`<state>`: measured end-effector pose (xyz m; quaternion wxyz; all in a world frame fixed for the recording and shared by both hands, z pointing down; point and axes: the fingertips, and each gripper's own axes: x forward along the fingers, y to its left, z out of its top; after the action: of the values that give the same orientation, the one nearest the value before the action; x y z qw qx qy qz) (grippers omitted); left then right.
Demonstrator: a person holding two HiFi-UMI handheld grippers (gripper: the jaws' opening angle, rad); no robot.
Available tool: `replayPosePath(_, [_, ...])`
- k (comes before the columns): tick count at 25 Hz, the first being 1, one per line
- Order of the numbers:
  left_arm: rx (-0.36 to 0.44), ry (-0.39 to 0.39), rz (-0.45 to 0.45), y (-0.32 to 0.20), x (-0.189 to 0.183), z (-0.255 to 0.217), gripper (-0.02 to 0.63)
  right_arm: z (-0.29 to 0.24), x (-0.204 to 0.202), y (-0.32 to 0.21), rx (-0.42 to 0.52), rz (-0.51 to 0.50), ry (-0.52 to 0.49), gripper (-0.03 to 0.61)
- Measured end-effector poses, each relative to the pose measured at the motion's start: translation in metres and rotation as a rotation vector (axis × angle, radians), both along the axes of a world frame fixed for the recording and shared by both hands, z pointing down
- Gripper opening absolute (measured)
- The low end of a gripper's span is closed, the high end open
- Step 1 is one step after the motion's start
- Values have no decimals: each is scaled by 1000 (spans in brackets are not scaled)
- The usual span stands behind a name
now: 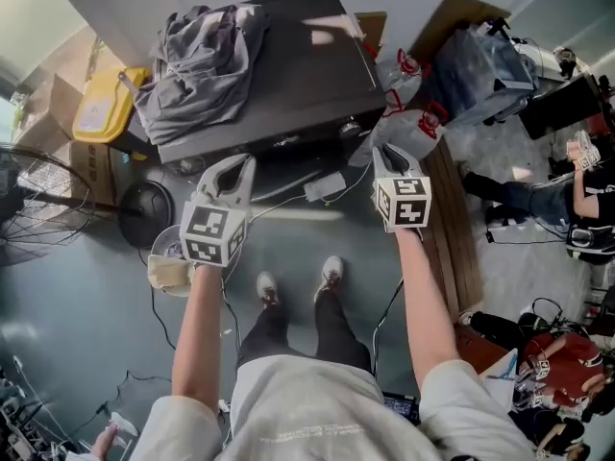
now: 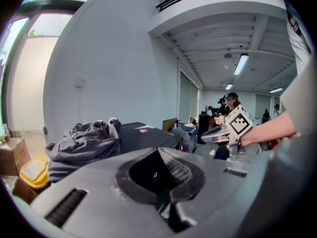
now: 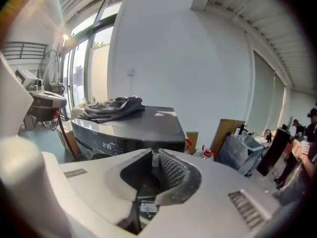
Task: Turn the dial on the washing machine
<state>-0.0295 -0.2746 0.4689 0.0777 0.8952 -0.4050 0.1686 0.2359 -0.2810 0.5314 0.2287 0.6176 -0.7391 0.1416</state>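
Note:
The dark washing machine (image 1: pixel 288 75) stands before me with a heap of grey clothes (image 1: pixel 197 56) on its lid. Its front panel faces me, with the dial (image 1: pixel 350 127) near the right end and a lit display (image 3: pixel 106 145). My left gripper (image 1: pixel 233 169) hovers in front of the panel's left part, apart from it, jaw tips together (image 2: pixel 159 150) and nothing between them. My right gripper (image 1: pixel 385 155) hangs just right of the dial, off the machine's front right corner. Its jaws (image 3: pixel 154 155) are drawn almost together and hold nothing. In the right gripper view the dial is hidden.
A yellow container (image 1: pixel 101 104) and cardboard boxes sit left of the machine, with a fan (image 1: pixel 29 200) further left. White plastic bags (image 1: pixel 413 123) and a wooden board (image 1: pixel 452 229) lie to the right. A power strip (image 1: pixel 325 186) and cables cross the floor. People sit at far right (image 1: pixel 577 200).

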Motion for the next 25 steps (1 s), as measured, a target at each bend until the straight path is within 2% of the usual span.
replayPosePath(1, [16,0,17,1,0,-9,14,-14,-2,8,12,3,7,40])
replayPosePath(4, [79,0,62,0,-1,-37,14,-53,-10,28,44,7,21,18])
replayPosePath(11, [191,31,115,9,-7,-98,14,-136,-35,76,146,-9,24,15])
replayPosePath(19, [354,7,130,41,-16,-176,14,-243,-39,117,340,-18,107,15])
replayPosePath(25, [460,24,128,58,-15,-230,14,-298,-48,138,415,-77,152,15])
